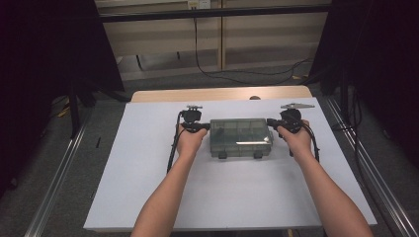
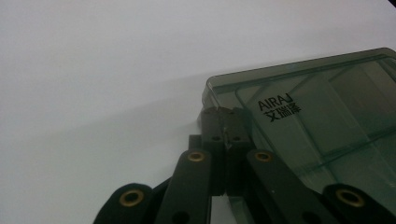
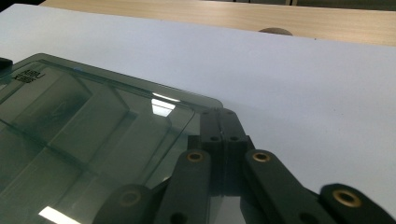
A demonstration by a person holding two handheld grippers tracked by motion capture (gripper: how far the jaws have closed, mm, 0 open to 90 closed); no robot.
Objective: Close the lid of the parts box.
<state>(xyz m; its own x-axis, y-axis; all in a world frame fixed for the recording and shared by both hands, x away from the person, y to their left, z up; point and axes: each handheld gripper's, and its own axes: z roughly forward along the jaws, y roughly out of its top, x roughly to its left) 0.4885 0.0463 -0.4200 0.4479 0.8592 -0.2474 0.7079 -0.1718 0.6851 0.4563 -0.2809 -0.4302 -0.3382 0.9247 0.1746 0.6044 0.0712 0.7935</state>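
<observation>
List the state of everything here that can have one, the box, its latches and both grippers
Clear organizer box: lid closed, lying flat on the white sheet.
Front latches: they look down, though too small to be sure.
Left gripper: jaws shut, tips at the box's left end; contact can't be confirmed.
Right gripper: jaws shut, tips at the box's right end near a corner.
</observation>
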